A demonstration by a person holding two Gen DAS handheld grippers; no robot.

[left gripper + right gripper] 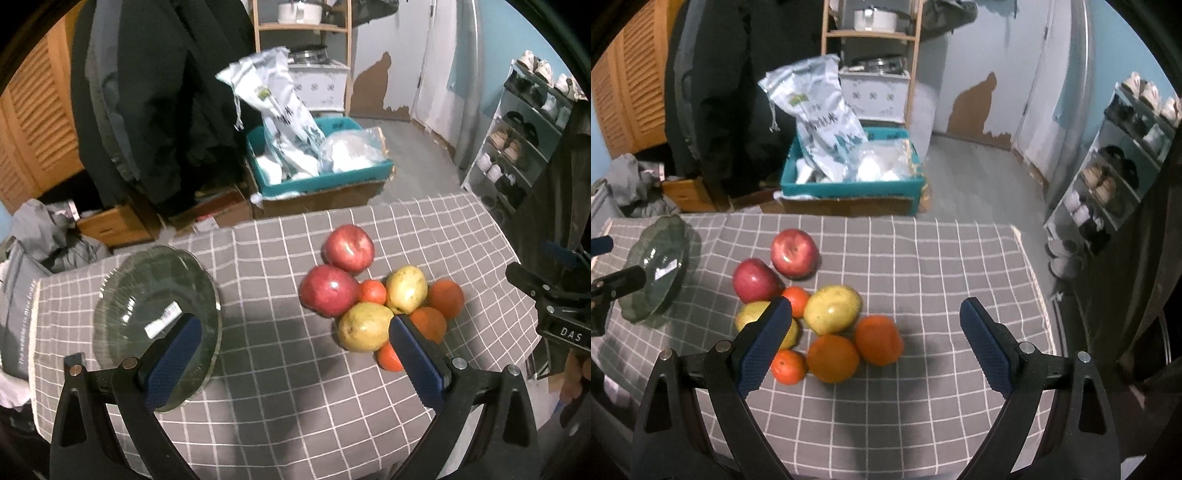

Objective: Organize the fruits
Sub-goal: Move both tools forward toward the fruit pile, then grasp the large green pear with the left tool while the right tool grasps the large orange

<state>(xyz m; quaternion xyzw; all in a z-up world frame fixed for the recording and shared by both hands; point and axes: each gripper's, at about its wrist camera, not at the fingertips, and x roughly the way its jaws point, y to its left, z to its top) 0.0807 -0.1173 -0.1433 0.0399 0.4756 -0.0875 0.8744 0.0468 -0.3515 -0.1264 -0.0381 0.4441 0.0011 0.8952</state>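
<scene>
Surface (923, 258): covered with a grey checked cloth, carrying all items below.

Glass dish (155, 295): scalloped rim, clear, a white label on it. It appeared tilted up on edge, just ahead of the left claw's (295, 354) left finger and well to the left of the right claw (875, 339). Whether that finger touched the rim could not be told. Judged heavy for its size, rigid, slick and breakable; best taken by the rim with a firm, slow pinch.

Two red apples (794, 253) (753, 280): at the far edge of the fruit cluster, ahead of the right claw's left finger, touching each other. Judged firm, smooth and fairly heavy; to be gripped across the widest part.

Two yellow-green pears (833, 308) (364, 326): mid-cluster, one just ahead of the right claw's opening, the other partly behind its left finger. Judged firm but easily bruised, tapering, so held at the broad belly.

Two large oranges (879, 339) (833, 358): nearest the right claw, between its fingers, touching each other. Judged firm with a pebbled skin that grips well.

Two small mandarins (796, 301) (788, 365): tucked among the larger fruit. Judged light, soft-skinned; a gentle squeeze only.

Left claw: spread wide, holding nothing, the fruit cluster ahead of its right finger.

Right claw: spread wide, holding nothing, above the near edge of the cluster.
</scene>
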